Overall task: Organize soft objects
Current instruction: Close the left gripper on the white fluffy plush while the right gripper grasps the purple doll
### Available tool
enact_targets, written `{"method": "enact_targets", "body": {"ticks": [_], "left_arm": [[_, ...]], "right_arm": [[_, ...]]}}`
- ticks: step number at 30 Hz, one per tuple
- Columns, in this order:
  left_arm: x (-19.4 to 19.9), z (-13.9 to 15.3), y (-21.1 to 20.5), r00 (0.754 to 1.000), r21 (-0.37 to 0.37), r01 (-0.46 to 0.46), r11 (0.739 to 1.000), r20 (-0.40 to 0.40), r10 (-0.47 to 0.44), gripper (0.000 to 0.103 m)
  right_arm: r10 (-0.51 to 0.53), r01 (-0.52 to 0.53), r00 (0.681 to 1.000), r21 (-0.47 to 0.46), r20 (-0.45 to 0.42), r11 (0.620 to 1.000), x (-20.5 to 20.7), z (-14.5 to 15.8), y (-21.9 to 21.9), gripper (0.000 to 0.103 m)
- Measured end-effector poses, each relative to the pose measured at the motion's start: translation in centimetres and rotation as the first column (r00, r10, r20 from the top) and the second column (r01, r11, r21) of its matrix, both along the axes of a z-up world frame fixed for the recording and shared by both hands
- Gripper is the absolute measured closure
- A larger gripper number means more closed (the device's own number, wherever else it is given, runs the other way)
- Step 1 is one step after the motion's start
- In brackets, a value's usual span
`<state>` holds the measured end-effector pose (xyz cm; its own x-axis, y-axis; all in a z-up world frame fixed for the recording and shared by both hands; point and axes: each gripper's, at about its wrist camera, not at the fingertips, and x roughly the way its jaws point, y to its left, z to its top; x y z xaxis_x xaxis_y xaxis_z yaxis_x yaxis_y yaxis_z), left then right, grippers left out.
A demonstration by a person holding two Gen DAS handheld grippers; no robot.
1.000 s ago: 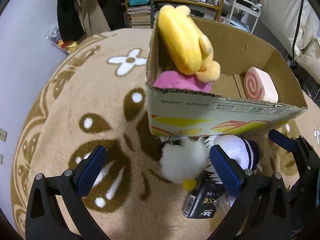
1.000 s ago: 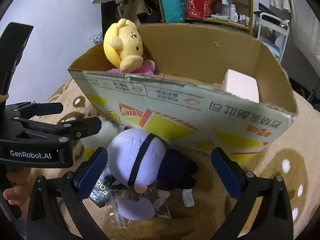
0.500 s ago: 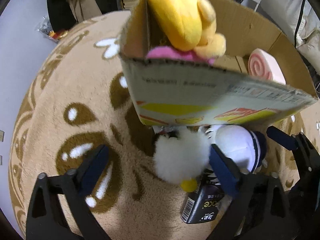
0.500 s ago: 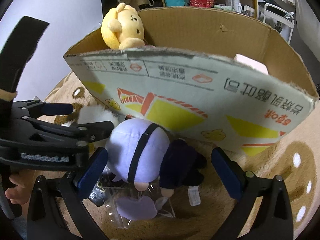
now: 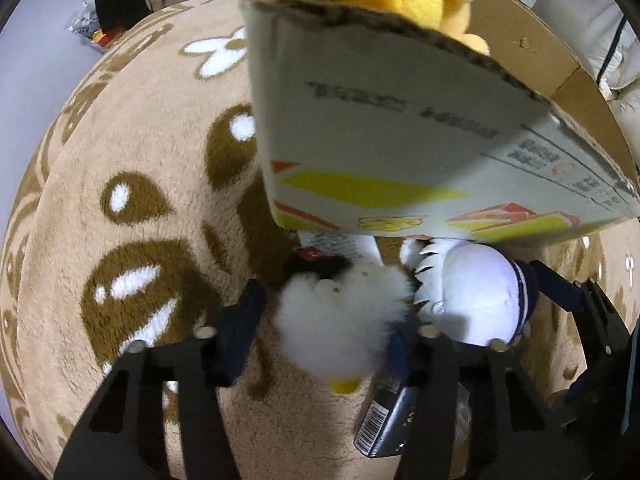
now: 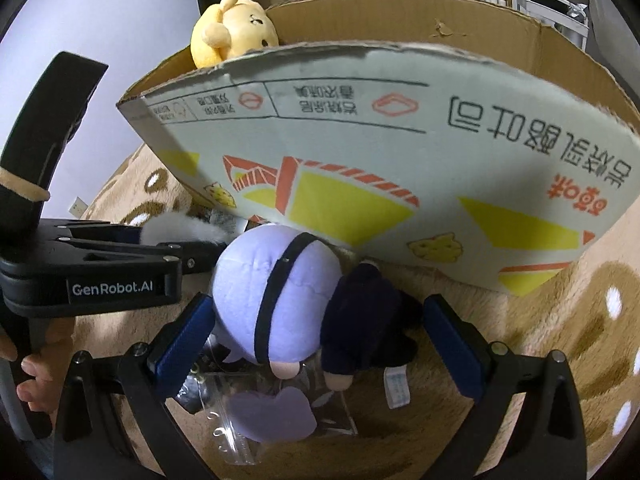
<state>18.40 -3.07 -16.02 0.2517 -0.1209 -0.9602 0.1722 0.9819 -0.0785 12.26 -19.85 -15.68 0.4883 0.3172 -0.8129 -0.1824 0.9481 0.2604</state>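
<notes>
Left wrist view: left gripper (image 5: 320, 332) low over tan rug (image 5: 120, 280) w/ brown-and-white pattern, fingers (image 5: 240, 320) narrowed around white fluffy toy (image 5: 340, 320); right finger half hidden behind fluff, contact not clear. Fluffy toy round, long-pile, yellow bit at bottom edge, lying on rug just in front of box (image 5: 400, 140). Dark packet w/ barcode (image 5: 384, 424) on rug below it, near right finger.

Right wrist view: right gripper (image 6: 320, 340) spread wide either side of doll (image 6: 280, 296), left pad close beside head, right pad apart from body. Doll lying on rug against front wall of box (image 6: 360, 160): big pale-lilac head w/ black band across it, small navy body, pink feet, white sewn tag. Clear zip bag (image 6: 256, 412) w/ lilac piece inside under doll, toward cam.

Box: open cardboard, printed front w/ yellow and orange shapes, text upside down. Yellow bear plush (image 6: 232, 32) inside at left corner, head above rim. Left gripper (image 6: 192, 248) also seen at left, beside doll's head.
</notes>
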Motion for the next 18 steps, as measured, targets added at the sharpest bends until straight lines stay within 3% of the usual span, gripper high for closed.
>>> {"method": "enact_targets", "body": {"ticks": [2,7,15,17,18], "left_arm": [[-0.2,-0.1,-0.2,1.000,0.006,0.009,1.000,-0.009,-0.009,0.065],[-0.8,0.1,-0.7,1.000,-0.009,0.014,1.000,-0.014,-0.014,0.072],[-1.6,1.4,0.8,0.999,-0.058,-0.038,0.998,0.020,0.039,0.073],[-2.3,2.0,0.9,0.998,-0.068,-0.038,0.997,0.041,0.041,0.073],[-2.6,2.5,1.1,0.998,-0.069,-0.036,0.997,0.056,0.040,0.073]], "right_arm": [[0.006,-0.006,1.000,-0.019,-0.012,1.000,-0.3,-0.3,0.2,0.000],[0.030,-0.029,1.000,-0.062,0.006,0.998,-0.8,0.0,1.0,0.007],[0.022,-0.021,0.999,-0.039,0.030,0.999,-1.3,1.2,0.1,0.009],[0.013,-0.012,0.999,-0.024,0.043,1.000,-1.5,1.8,-0.2,0.021],[0.009,-0.008,0.999,-0.017,0.044,1.000,-1.5,2.0,-0.3,0.021]]}}
